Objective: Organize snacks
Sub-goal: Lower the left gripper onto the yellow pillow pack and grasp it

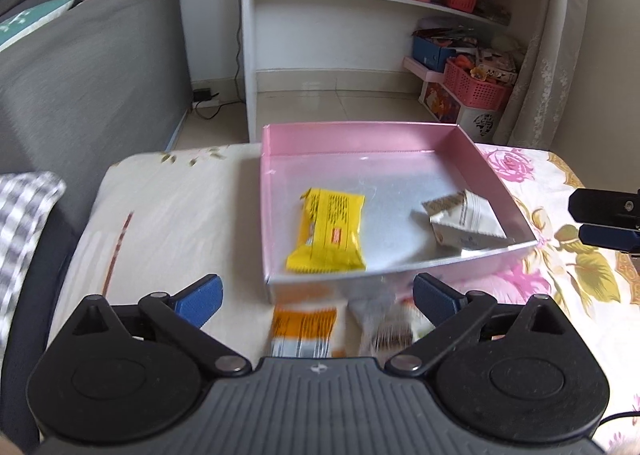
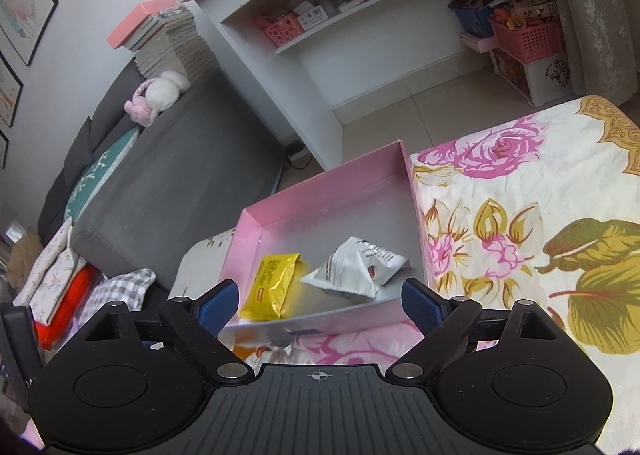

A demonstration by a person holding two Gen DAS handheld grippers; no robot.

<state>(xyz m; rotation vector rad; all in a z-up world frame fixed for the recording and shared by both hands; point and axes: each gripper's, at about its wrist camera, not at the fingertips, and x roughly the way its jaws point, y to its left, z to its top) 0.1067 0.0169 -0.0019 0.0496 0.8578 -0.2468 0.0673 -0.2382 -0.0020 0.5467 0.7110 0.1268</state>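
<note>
- Straight ahead of the left gripper (image 1: 316, 291), seen from its own wrist camera, sits a shallow pink box (image 1: 360, 131) on a floral cloth (image 1: 560, 267). Its jaws are spread wide and grasp nothing.
- Inside the box, a yellow snack packet (image 1: 328, 233) lies just beyond the near wall, and a white snack packet (image 1: 466, 223) rests in the near corner to the gripper's right; both look already sorted.
- Between the spread fingers and short of the box, an orange packet (image 1: 304, 329) and a pale packet (image 1: 384, 325) lie blurred on the cloth, probably the next to be picked up, which would explain the wide opening.
- At the far right edge, the right gripper's blue fingertips (image 1: 608, 239) poke in.
- From the right wrist camera, the right gripper (image 2: 318, 301) is likewise wide open and empty, poised over the box's near wall (image 2: 320, 321).
- Ahead of it, the yellow packet (image 2: 272, 285) and white packet (image 2: 356, 267) lie side by side inside.
</note>
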